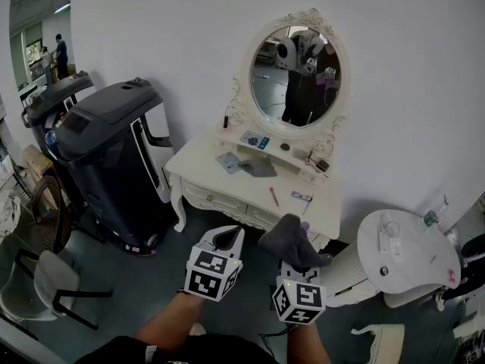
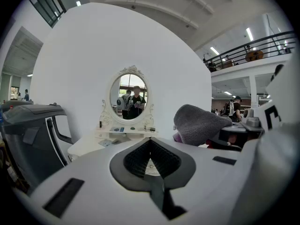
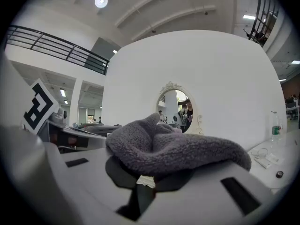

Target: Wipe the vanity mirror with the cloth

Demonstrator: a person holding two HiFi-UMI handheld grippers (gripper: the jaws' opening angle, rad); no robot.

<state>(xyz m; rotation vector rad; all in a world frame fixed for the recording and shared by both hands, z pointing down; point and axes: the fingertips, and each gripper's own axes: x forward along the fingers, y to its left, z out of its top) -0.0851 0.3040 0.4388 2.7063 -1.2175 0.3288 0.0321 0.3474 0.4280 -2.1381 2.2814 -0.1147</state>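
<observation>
An oval vanity mirror (image 1: 296,76) in an ornate white frame stands on a white dressing table (image 1: 204,174) against the wall; it also shows in the left gripper view as the mirror (image 2: 130,96) and in the right gripper view as the mirror (image 3: 177,112). My right gripper (image 1: 292,247) is shut on a grey cloth (image 1: 290,240), bunched over its jaws as the cloth (image 3: 168,146). My left gripper (image 1: 225,239) is shut and holds nothing. Both hang in front of the table, well short of the mirror.
A dark treadmill (image 1: 106,154) stands left of the table. A round white side table (image 1: 409,256) is at the right. Small items, a pen (image 1: 273,196) and a grey pad (image 1: 260,167) lie on the dressing table. A chair (image 1: 45,283) is at the lower left.
</observation>
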